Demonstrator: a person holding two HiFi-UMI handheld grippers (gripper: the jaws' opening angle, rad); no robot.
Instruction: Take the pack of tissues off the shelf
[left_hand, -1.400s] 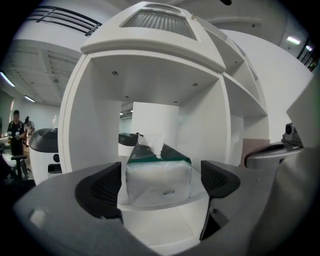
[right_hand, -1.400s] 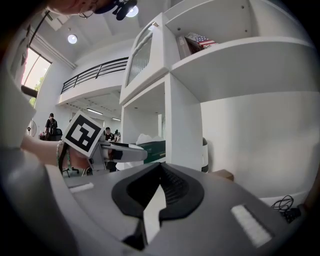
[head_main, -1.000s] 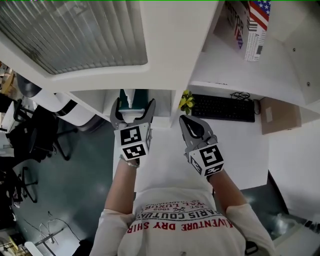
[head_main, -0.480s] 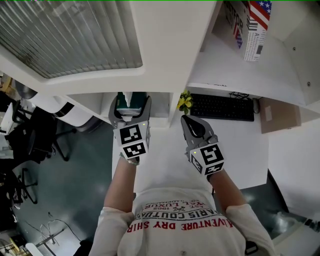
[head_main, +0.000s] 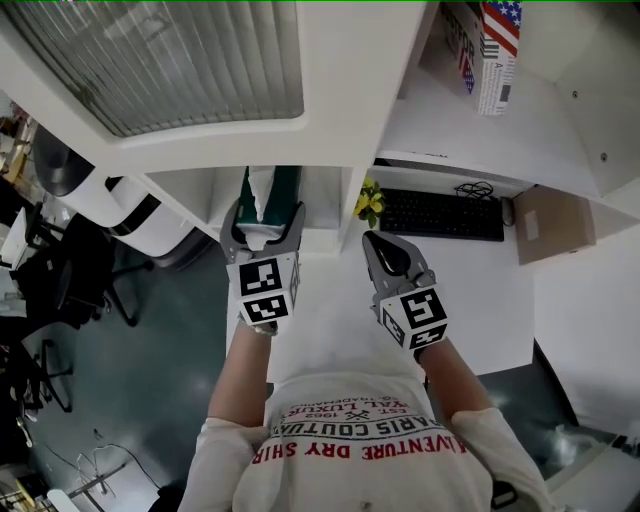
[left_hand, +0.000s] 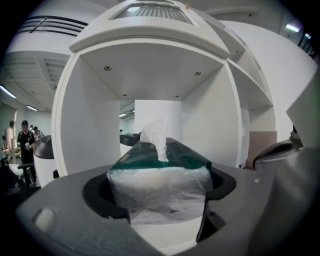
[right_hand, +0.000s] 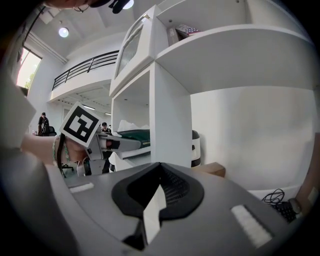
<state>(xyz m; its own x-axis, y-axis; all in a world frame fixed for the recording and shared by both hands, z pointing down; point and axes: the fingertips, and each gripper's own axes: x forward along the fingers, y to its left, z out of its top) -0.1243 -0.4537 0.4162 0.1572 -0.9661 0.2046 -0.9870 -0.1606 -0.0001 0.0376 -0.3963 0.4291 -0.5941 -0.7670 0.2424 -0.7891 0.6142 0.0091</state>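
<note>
- The pack of tissues (head_main: 272, 190) lies in the open lower compartment of the white shelf (head_main: 328, 205). Its near end faces outward, and one tissue sheet (left_hand: 158, 136) stands up from the green top.
- The left gripper (head_main: 265, 216) is level with the pack, one jaw on each side of its near end. The jaws stand wide and are closing. In the left gripper view a narrow gap shows on both sides of the wrap, so the pads do not appear to press yet.
- The right gripper (head_main: 375, 243) hangs over the desk (head_main: 480, 290), clear of the shelf. Its jaws are pressed together with nothing between them, and this step does not require it.
- Recommended closure: close until both pads seat on the clear side faces of the pack (left_hand: 159, 181), below the green top. A low grip keeps the raised sheet out of the pinch.
- The pack is probably soft and will yield. Closing should stop when the wrap dimples evenly on both sides.
- Recommended withdrawal: draw the pack straight back along the compartment floor, level and centred between the side walls, until it has passed the front edge.
- Risk: a grip on the near end only may let the far end sag or drag on the way out.
</note>
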